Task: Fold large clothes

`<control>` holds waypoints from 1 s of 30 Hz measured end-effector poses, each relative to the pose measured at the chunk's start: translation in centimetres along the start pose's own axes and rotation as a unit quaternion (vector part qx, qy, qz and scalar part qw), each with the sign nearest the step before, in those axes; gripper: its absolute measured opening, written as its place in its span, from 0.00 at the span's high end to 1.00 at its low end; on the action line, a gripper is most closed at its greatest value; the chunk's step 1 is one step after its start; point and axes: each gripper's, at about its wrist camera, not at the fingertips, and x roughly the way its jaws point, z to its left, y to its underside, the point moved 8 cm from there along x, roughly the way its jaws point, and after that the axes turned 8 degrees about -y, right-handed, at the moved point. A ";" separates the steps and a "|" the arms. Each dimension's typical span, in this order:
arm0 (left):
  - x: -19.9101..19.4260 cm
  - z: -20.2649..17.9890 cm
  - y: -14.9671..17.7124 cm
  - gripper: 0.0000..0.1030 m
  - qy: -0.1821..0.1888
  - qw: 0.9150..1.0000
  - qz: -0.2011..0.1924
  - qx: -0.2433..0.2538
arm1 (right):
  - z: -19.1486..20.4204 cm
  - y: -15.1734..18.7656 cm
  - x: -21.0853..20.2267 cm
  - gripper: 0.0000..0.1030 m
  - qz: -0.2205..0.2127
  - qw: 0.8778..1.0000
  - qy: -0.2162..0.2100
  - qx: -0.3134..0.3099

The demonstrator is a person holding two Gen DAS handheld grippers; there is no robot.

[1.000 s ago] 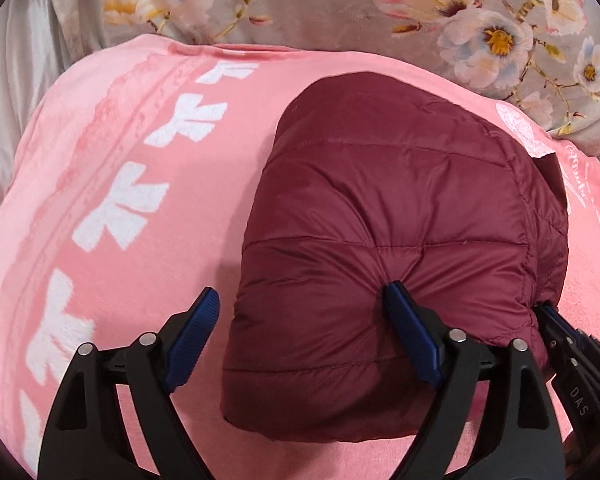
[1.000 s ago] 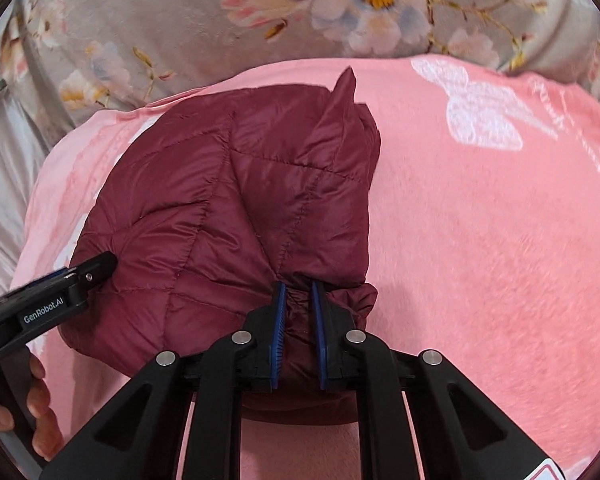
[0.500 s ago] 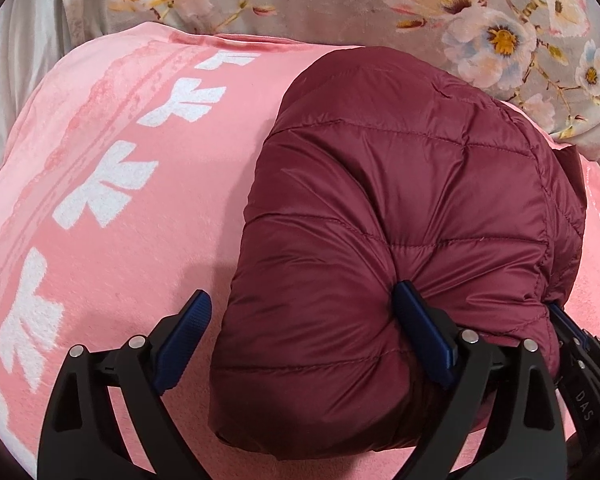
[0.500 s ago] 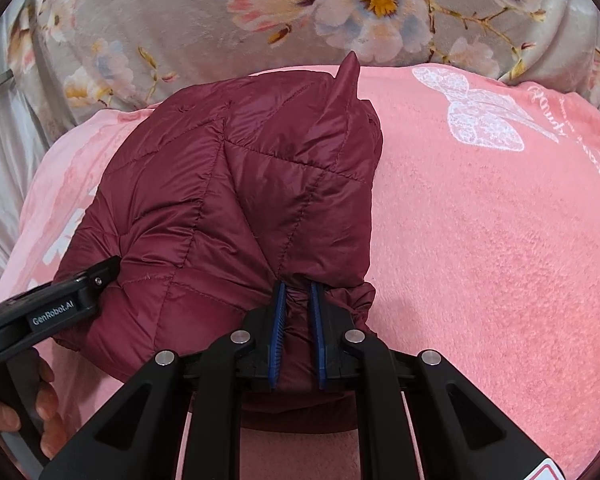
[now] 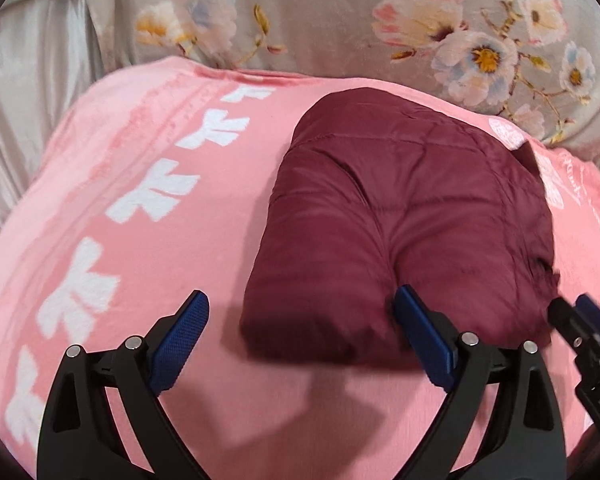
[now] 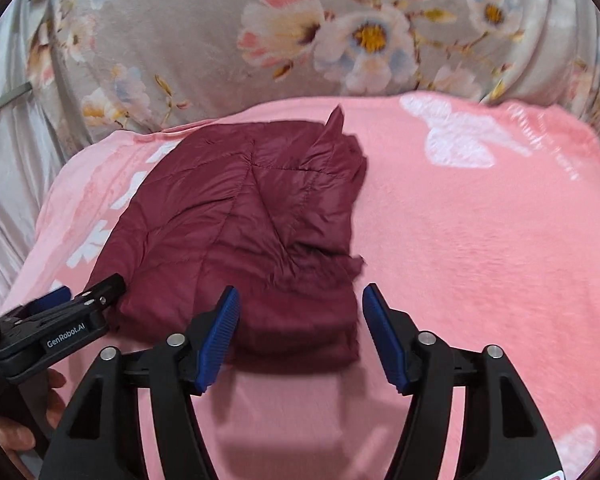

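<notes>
- Left hand-held gripper [image 5: 300, 332]: jaws spread wide, holding nothing. Its right pad [image 5: 420, 336] sits against the near edge of the jacket [image 5: 400, 220]; the left pad is over bare blanket [image 5: 100, 208]. The contact probably serves to steady or press the bundle, not to grip it.
- Right hand-held gripper [image 6: 298, 334]: jaws spread wide, empty, framing the jacket's near right corner without closing on it.
- Jacket: maroon quilted, folded into a compact bundle, lying on the pink blanket on the bed. One pointed corner [image 6: 336, 118] sticks up at the far edge.
- Judgement: the fold appears essentially complete; both tools look released so the bundle rests under its own weight.
- Risk: puffy filling may spring the layers open; the raised corner may need tucking.
- Grey floral cover [image 6: 260, 40] lies beyond the blanket.
</notes>
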 end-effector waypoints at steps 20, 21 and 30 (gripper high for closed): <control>-5.7 -1.4 10.0 0.10 -0.024 0.999 0.021 0.033 | 1.0 9.8 -5.9 0.18 0.038 0.997 0.043 -0.042; -5.9 -1.4 10.0 0.10 -0.024 0.999 0.014 0.032 | 1.2 9.9 -5.8 0.18 0.040 0.997 0.046 -0.048; -5.6 -1.8 10.2 0.09 -0.027 0.999 0.018 0.040 | 0.9 10.1 -5.3 0.18 0.051 0.996 0.052 -0.043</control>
